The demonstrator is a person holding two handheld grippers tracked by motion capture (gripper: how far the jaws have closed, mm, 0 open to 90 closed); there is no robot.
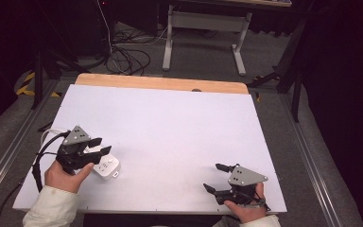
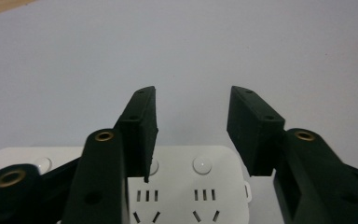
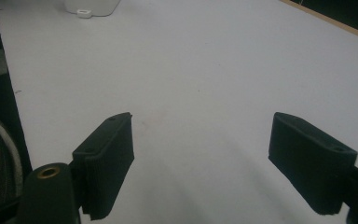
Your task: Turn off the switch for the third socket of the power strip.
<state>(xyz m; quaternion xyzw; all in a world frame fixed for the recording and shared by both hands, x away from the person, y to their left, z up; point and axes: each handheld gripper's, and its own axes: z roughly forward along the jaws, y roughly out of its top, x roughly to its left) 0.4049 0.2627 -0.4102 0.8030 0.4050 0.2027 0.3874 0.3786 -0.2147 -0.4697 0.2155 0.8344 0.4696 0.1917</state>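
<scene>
- As seen from the high view: white rectangular table top with a pale wooden strip along its far edge; grey carpeted floor around it, black cables on the floor beyond, white metal desk legs farther back.
- Left gripper, black with a grey three-cornered plate, held in the left hand near the table's left front; jaws parted, tips above the near-left part of a small white plastic power strip.
- Power strip flat on the table, left front area, just beside the left hand.
- Right gripper, same build, held in the right hand at the right front corner; jaws spread wide over bare table, nothing between them.
- Left gripper view: two black jaws apart, gap empty; white power strip directly beneath, round buttons and socket slots visible, lying on the table.
- Cannot tell whether the left jaw tip touches the strip.
- Right gripper view: black jaws wide apart over bare white table; corner of the white power strip far off at top left, well apart from this gripper.
</scene>
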